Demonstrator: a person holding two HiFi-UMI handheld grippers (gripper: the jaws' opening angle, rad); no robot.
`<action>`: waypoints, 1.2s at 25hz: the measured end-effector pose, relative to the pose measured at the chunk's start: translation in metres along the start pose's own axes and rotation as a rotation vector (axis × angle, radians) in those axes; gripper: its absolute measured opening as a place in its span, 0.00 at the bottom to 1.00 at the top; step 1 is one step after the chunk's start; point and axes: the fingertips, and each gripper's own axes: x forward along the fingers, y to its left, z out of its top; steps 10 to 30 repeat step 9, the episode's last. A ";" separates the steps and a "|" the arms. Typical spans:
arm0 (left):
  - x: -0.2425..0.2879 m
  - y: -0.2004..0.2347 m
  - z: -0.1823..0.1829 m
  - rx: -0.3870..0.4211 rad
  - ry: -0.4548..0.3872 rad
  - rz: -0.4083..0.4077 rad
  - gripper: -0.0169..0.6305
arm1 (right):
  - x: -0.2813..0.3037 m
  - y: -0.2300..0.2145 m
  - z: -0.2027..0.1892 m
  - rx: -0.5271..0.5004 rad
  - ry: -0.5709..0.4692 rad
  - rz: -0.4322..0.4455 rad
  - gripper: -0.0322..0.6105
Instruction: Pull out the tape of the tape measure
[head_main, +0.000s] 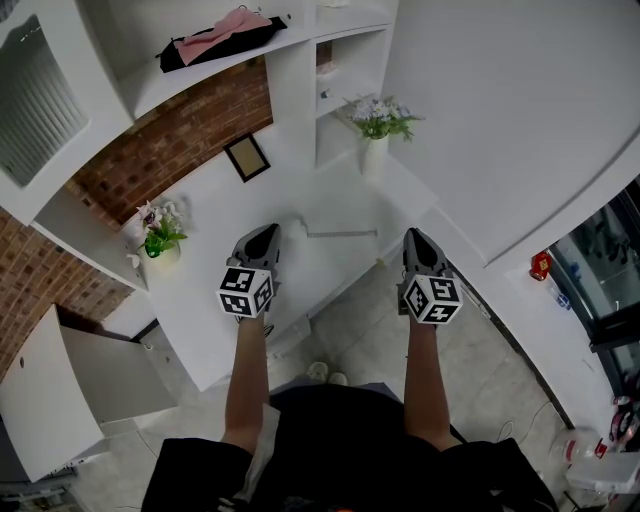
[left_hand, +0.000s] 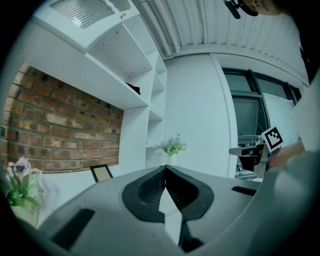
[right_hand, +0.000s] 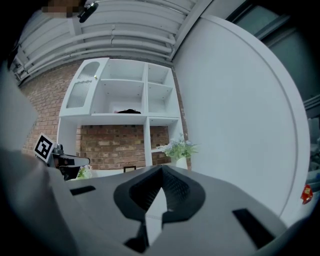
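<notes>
On the white table (head_main: 230, 330) a thin pale strip (head_main: 340, 233) lies flat, ahead of and between my two grippers; I cannot tell whether it is the tape measure. My left gripper (head_main: 264, 236) hovers over the table to the strip's left, jaws closed tip to tip with nothing in them (left_hand: 165, 167). My right gripper (head_main: 417, 240) is level with it at the table's right edge, also shut and empty (right_hand: 161, 170). Each gripper shows in the other's view: the right gripper (left_hand: 250, 150) and the left gripper (right_hand: 70, 161).
A small picture frame (head_main: 247, 157) leans at the brick wall. A white vase of flowers (head_main: 375, 140) stands at the back right, a small flower pot (head_main: 160, 240) at the left. Pink and black cloth (head_main: 220, 40) lies on the shelf above. The tiled floor (head_main: 380, 340) lies below.
</notes>
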 end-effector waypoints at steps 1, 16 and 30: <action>0.000 0.000 -0.002 -0.002 0.005 0.002 0.04 | 0.000 0.001 -0.001 0.000 0.003 0.003 0.04; 0.002 0.005 -0.005 -0.003 0.008 0.013 0.04 | 0.005 0.003 -0.005 0.005 0.010 0.015 0.04; 0.002 0.005 -0.005 -0.003 0.008 0.013 0.04 | 0.005 0.003 -0.005 0.005 0.010 0.015 0.04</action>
